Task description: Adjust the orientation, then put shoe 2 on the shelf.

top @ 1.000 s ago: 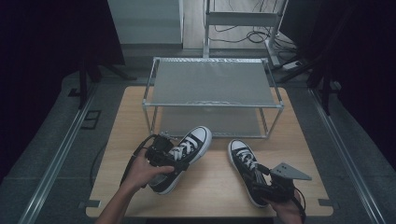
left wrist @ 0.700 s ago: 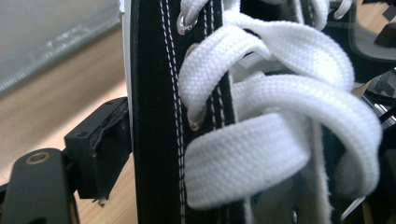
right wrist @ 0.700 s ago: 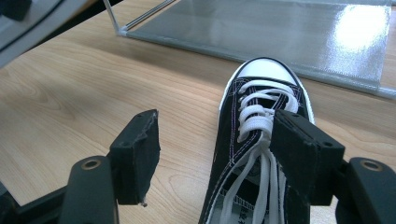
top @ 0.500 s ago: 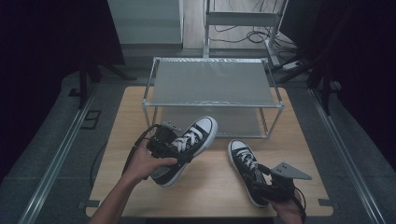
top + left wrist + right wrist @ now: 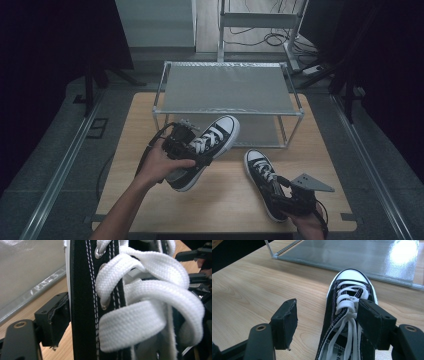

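The left gripper (image 5: 187, 145) holds a black sneaker (image 5: 207, 150) clear of the surface (image 5: 130, 150), toe tilted up toward the wire shelf (image 5: 227, 90). In the left gripper view its jaws clamp the laced side of that shoe, one pad pressed flat against the black canvas beside the eyelets and white laces (image 5: 150, 305).

The second sneaker (image 5: 262, 177) lies flat on the surface near the right front, toe pointing at the shelf. The right gripper (image 5: 290, 202) sits over its heel end. In the right gripper view the jaws stand wide apart: one pad hangs over bare wood beside the shoe, and the other sits over the laces, contact unclear.
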`<state>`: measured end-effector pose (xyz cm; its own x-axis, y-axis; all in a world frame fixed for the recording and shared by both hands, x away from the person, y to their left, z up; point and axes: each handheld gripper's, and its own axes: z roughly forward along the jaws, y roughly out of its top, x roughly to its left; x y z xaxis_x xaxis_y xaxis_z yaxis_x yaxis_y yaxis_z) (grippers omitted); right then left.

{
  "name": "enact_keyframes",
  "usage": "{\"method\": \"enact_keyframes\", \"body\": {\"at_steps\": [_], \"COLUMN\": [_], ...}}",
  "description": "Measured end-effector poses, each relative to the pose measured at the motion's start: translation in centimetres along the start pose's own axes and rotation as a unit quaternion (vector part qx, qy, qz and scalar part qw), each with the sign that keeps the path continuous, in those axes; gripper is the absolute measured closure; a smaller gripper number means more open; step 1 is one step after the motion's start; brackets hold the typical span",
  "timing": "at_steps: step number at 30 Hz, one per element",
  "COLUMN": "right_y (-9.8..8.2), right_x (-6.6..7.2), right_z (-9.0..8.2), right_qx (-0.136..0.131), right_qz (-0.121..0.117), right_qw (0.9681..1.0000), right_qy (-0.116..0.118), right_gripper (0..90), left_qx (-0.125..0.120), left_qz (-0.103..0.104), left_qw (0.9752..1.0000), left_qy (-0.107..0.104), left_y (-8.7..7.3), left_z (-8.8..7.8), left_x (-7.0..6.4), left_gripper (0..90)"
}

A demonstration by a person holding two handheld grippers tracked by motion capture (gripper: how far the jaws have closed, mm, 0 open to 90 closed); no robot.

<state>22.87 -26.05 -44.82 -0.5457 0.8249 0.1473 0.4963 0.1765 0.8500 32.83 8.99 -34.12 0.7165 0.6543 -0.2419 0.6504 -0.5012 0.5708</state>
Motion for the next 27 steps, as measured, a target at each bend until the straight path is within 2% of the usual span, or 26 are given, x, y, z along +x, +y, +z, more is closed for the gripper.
{"method": "enact_keyframes", "body": {"at_steps": [7, 11, 21, 27], "right_y": [-0.1, -0.1, -0.1, -0.1], "right_x": [-0.1, -0.1, -0.1, -0.2], "right_z": [0.1, 0.2, 0.1, 0.0], "right_qx": [0.003, 0.004, 0.003, 0.000], "right_qz": [0.002, 0.001, 0.003, 0.006], "right_qw": [1.0000, 1.0000, 1.0000, 1.0000], "right_qy": [-0.001, -0.002, 0.000, 0.000], "right_gripper": [32.9, 32.9, 33.1, 33.2], "left_qx": [-0.002, -0.011, -0.014, -0.017], "left_qz": [-0.002, -0.004, 0.000, -0.010], "left_qw": [1.0000, 0.9999, 0.9999, 0.9998], "left_qy": [0.002, 0.003, 0.001, 0.004], "left_y": [1.2, 2.2, 4.4, 5.9], "left_z": [-0.5, -1.0, -1.6, -1.9], "left_x": [0.3, 0.2, -0.3, 0.0], "left_gripper": [16.2, 16.2, 16.2, 16.2]}}
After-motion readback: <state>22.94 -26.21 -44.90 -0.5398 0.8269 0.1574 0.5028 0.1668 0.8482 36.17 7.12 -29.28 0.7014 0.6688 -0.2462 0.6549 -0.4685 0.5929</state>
